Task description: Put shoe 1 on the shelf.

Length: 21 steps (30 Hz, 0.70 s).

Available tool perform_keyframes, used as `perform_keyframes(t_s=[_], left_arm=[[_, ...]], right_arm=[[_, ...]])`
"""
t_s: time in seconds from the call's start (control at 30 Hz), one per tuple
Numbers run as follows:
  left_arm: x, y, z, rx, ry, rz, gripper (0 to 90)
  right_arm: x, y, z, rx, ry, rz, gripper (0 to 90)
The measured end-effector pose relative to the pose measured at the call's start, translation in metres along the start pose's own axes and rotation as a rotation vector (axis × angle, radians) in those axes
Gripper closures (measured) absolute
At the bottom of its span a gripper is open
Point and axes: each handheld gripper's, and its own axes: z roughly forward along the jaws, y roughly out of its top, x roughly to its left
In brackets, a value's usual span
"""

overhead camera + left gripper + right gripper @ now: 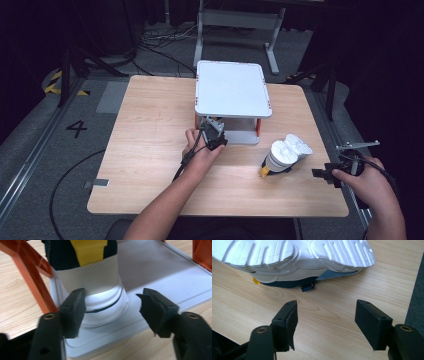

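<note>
A: In the high view, what is on the table (150, 150)?

B: A two-level rack (232, 90) stands at the far middle, white shelves on orange posts. The left gripper (214, 136) is at the front of its lower shelf. A second shoe (286, 155) lies on its side on the wood, right of the rack, with the white sole turned up. The right gripper (324, 174) waits near that shoe, apart from it.

A: And the left gripper view?

B: There a first shoe (92, 282) stands on the lower shelf (170, 280), heel toward the camera, dark fabric with a yellow strip above a white heel. One orange post (30, 272) is just beside it. The jaws stand well open. The heel is between them, but the pads (75, 310) do not press it; one pad is very near the heel and the other is clearly apart.

A: So which step is this?

B: I think the first shoe is placed and let go. The next move, in my judgement, is to draw the left gripper straight back, without pushing the heel or the post.

A: And the right gripper view?

B: Its jaws are wide open and hold nothing. The second shoe (294, 260) lies ahead of them on the wood. I judge that it must go forward, close on the shoe, and turn it upright for the rack.
</note>
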Motion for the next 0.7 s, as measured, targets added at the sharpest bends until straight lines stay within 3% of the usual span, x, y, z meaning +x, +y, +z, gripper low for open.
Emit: perform_keyframes(t_s=[0.07,0.1,0.23,0.37,0.43,0.47,0.5,0.53,0.6,0.7], left_arm=[[0.000,0.000,0.000,0.010,0.001,0.006,31.9],[0.000,0.000,-0.002,0.035,-0.018,-0.003,33.1],[0.001,0.002,-0.012,0.061,-0.076,-0.036,35.8],[-0.001,0.008,-0.037,0.100,-0.179,-0.048,33.7],[0.002,0.015,-0.054,0.108,-0.199,-0.025,33.2],[0.002,0.015,-0.054,0.108,-0.199,-0.025,32.8],[0.006,0.020,-0.072,0.121,-0.218,0.007,32.4],[0.006,0.020,-0.072,0.121,-0.218,0.007,32.0],[0.016,0.025,-0.088,0.166,-0.212,0.050,31.3],[0.033,0.031,-0.104,0.211,-0.212,0.048,30.8]], right_arm=[[0.000,0.000,0.000,0.001,0.001,-0.001,35.4],[0.000,0.000,0.000,-0.001,0.004,-0.003,35.3],[0.000,0.001,-0.001,-0.001,0.007,0.004,35.2],[-0.001,0.003,-0.002,-0.016,0.002,-0.001,35.2],[-0.001,0.005,-0.002,-0.024,0.005,-0.003,35.3],[-0.001,0.006,-0.003,-0.030,0.006,-0.002,35.2],[-0.002,0.006,-0.003,-0.037,0.004,-0.007,35.2],[-0.002,0.007,-0.003,-0.042,0.003,-0.009,35.1],[-0.002,0.008,-0.003,-0.044,0.007,-0.009,35.0],[-0.002,0.009,-0.002,-0.052,0.002,-0.017,35.0]])
